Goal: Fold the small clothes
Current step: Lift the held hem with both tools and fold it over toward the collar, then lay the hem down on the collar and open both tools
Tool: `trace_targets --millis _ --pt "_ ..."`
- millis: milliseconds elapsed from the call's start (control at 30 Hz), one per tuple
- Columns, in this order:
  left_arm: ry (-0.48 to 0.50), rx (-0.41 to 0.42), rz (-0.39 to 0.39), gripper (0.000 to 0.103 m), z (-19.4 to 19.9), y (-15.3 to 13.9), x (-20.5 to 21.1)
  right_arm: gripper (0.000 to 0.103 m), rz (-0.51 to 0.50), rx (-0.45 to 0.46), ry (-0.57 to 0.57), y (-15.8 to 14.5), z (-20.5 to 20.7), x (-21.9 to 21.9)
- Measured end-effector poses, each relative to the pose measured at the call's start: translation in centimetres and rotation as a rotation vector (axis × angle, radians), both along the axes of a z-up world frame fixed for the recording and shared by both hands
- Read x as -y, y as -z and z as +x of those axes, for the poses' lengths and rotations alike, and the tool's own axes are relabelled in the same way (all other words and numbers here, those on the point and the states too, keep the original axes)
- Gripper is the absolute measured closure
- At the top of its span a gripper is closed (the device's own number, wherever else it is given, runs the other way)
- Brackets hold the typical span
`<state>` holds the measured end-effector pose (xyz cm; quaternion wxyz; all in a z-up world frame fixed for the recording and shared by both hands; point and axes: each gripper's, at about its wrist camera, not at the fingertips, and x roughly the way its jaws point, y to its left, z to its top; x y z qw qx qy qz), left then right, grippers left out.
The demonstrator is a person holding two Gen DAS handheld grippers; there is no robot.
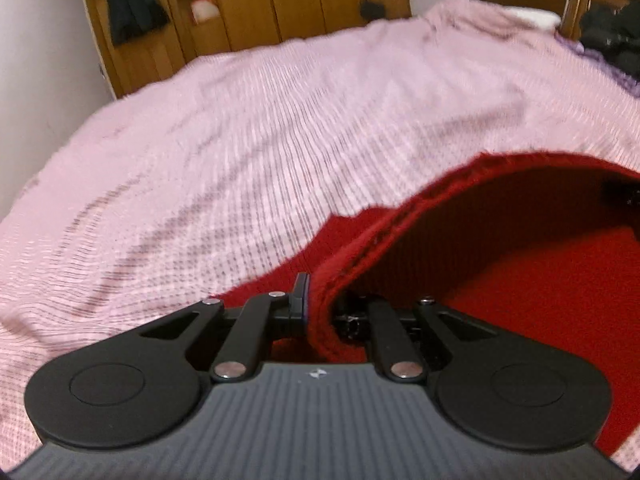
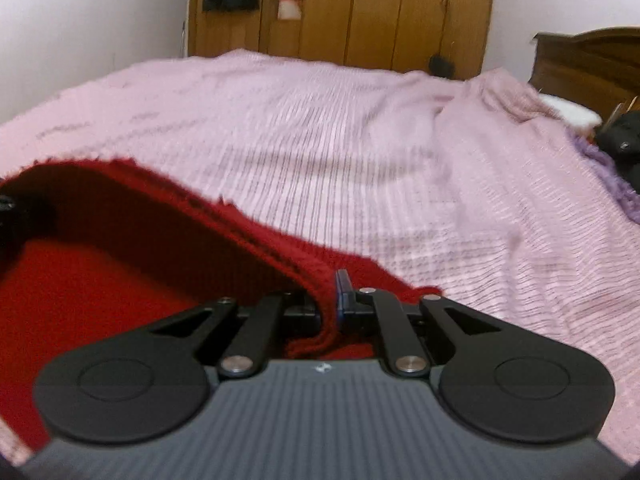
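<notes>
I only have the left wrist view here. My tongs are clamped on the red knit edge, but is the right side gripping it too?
Observer: Yes. The right tongs are shut on the same red knit garment, pinching its raised edge.
Operator: Does the cloth lie flat between us?
Observer: No. From the right wrist the edge arches up between the two tongs, with the red fabric lying flat beneath it.
Operator: Anything ahead on that side?
Observer: A pushed-up ridge in the pink bedspread, far right, and a purple cloth at the bed's edge beyond it.
</notes>
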<state>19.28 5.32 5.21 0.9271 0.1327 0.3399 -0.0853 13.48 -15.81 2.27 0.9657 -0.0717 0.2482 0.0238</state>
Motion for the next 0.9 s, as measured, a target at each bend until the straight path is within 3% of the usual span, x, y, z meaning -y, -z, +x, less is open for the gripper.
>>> trace_targets --millis 133,300,500,667,733,900 --pt "-0.021 -0.057 0.006 0.093 1.1 0.5 0.1 0.092 -0.047 -0.037 -0.009 -0.1 -0.1 -1.0" --pt "-0.029 -0.132 0.04 0.092 1.6 -0.2 0.6 0.091 -0.024 -0.121 -0.019 -1.6 0.5 -0.4" --pt "-0.041 -0.253 0.052 0.076 2.5 -3.2 0.4 0.061 0.023 -0.201 0.022 -4.8 1.6 1.0" --pt "-0.043 -0.345 0.038 0.065 2.3 -6.9 -0.8 0.061 0.05 -0.265 0.077 -7.6 2.2 1.8" --pt "-0.045 -0.364 0.025 0.057 2.2 -8.5 -1.3 0.061 0.049 -0.299 0.087 -8.3 2.2 1.9" --pt "-0.085 -0.407 -0.03 0.052 2.6 -11.2 -2.8 0.061 0.051 -0.387 0.119 -9.2 1.8 2.0"
